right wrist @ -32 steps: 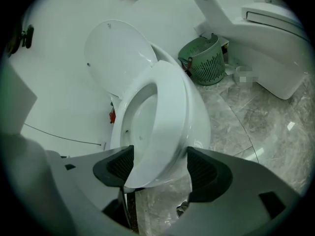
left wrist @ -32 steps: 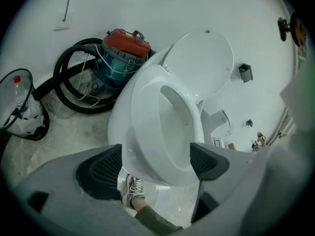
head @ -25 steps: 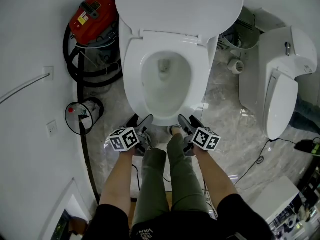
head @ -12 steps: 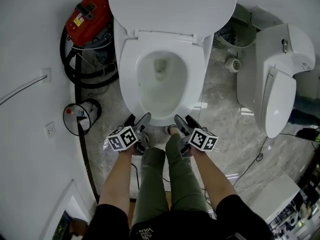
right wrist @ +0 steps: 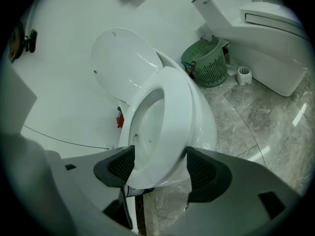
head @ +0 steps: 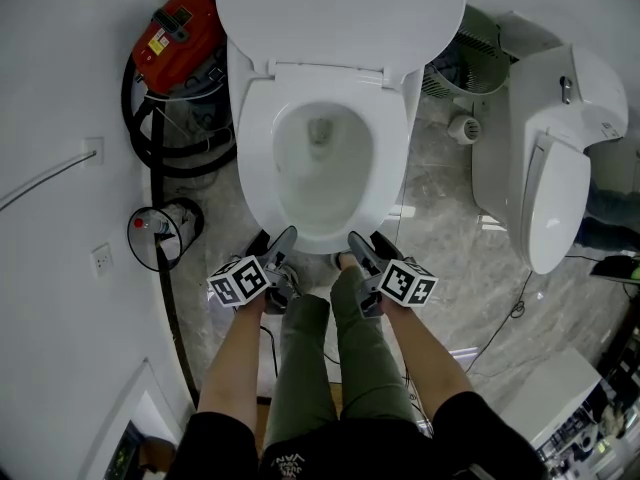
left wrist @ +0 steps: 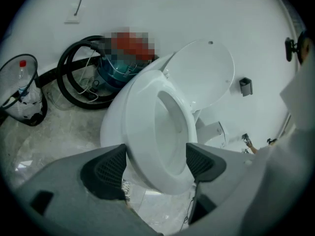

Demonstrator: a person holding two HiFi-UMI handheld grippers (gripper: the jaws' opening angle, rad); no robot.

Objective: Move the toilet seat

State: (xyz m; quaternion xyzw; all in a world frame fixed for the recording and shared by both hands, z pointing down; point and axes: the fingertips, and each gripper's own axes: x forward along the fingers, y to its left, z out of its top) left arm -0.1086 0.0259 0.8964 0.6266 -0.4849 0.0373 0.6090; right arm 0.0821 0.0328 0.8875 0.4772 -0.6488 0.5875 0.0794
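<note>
The toilet seat (head: 256,158) had its front edge just beyond the left gripper (head: 275,240) and right gripper (head: 372,243). Both stood wide open and empty, the left's jaws having just been closing slightly.

Two toilets stand here: the open toilet (head: 322,153) in the middle and a second toilet (head: 545,198) off to one side. The open one shows one toilet seat (head: 262,138) and one raised lid (head: 340,13). There is also one red vacuum cleaner (head: 180,28), one black hose (head: 160,158), one wire basket (head: 190,218) holding one bottle (head: 152,224), one green basket (head: 470,53) and one paper roll (head: 466,128).
</note>
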